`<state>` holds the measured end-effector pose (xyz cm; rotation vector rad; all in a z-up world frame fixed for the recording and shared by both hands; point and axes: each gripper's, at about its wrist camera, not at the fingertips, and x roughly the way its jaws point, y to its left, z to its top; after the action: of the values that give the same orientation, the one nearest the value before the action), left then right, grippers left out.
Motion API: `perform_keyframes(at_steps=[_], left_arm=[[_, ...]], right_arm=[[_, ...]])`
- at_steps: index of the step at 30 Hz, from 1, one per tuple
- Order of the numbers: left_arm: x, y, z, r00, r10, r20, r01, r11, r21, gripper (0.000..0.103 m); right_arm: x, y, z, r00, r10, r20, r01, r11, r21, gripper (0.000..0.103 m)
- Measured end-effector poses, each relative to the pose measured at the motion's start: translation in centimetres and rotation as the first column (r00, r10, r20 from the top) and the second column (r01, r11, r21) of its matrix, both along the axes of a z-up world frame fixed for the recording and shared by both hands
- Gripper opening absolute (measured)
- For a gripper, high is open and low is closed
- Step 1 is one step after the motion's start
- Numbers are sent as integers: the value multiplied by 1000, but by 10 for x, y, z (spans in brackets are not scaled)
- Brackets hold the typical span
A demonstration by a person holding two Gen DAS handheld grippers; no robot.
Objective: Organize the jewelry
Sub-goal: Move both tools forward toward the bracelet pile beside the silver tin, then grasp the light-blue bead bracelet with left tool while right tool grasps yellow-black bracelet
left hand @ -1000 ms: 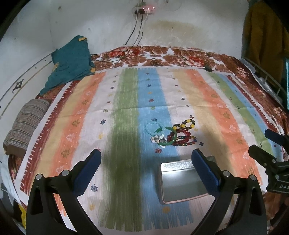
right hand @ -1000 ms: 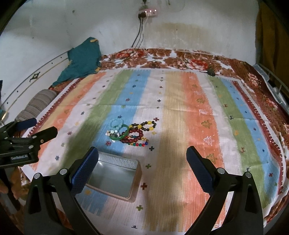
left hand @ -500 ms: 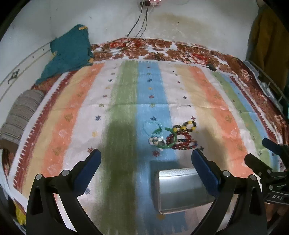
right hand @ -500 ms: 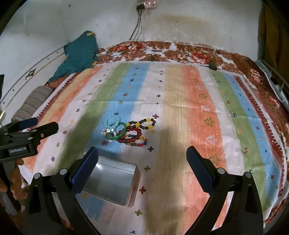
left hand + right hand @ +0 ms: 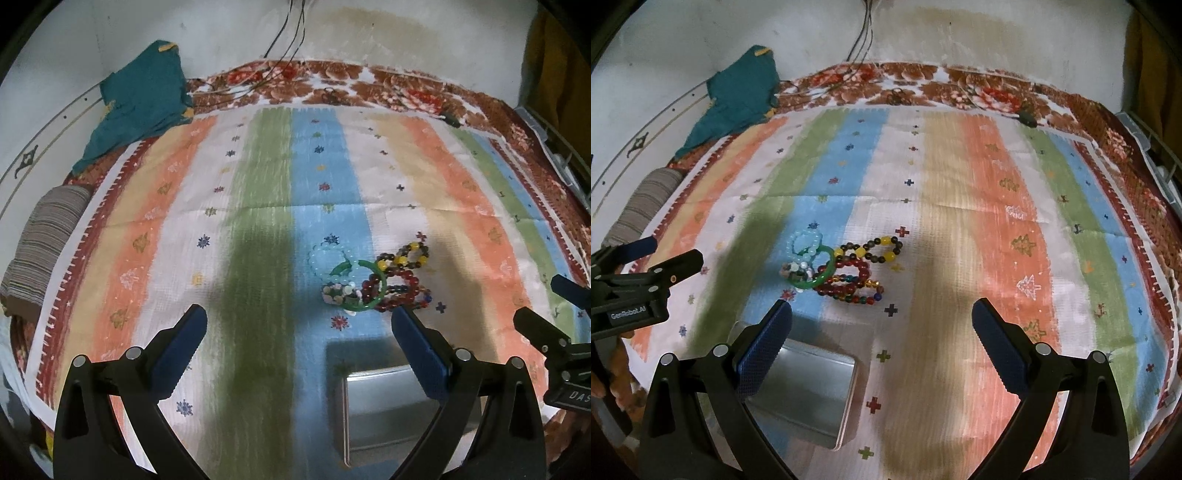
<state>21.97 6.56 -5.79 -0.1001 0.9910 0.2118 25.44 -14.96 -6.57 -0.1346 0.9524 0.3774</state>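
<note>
A pile of bead bracelets [image 5: 373, 280] lies on the striped bedspread [image 5: 258, 206]: a green bangle [image 5: 380, 291], a pale blue one [image 5: 325, 258], dark red ones and a brown-and-yellow one [image 5: 406, 256]. An open, empty metal tin [image 5: 384, 410] sits just in front of the pile. My left gripper [image 5: 295, 328] is open and empty, hovering before the pile. In the right wrist view the pile [image 5: 842, 269] and the tin [image 5: 809, 391] show left of centre; my right gripper [image 5: 882, 325] is open and empty above the spread.
A teal cloth [image 5: 140, 99] lies at the far left corner by the wall. A striped pillow [image 5: 40, 243] lies at the left edge. Cables [image 5: 288, 37] hang down the back wall. A small dark object [image 5: 1027, 118] lies far right.
Both grippers have moved forward and lower toward the bracelets and tin, which now look larger and closer. Both stay open. Nothing on the bedspread has moved.
</note>
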Motion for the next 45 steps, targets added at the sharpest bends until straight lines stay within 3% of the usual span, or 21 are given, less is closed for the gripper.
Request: perform_keyframes(at_steps=[10,23,30,33,39,45], left_arm=[[33,17,-29,998,20,-65,-22,999,-38,97],[65,28,-59,994,6,-109,-14,997,-77,97],[80,36,-79,988,11,-151,-27,994,-103,91],[86,37,-84,988,4,-157,-23,993,-119,88],[101,39,-98,983,-1,-186,-22,992,-124,81],[111,40,-113,977,-11,-214,-16,992,-122,72]], right_arm=[[33,7,-21,995,-15,-94,16,1000,9,99],[63,12,-38,988,-48,-149,52,998,24,99],[80,16,-54,985,-58,-162,60,998,6,98],[90,21,-63,983,-64,-175,62,998,-17,91],[102,26,-74,981,-67,-182,60,997,-45,90],[117,30,-88,976,-74,-205,62,996,-63,80]])
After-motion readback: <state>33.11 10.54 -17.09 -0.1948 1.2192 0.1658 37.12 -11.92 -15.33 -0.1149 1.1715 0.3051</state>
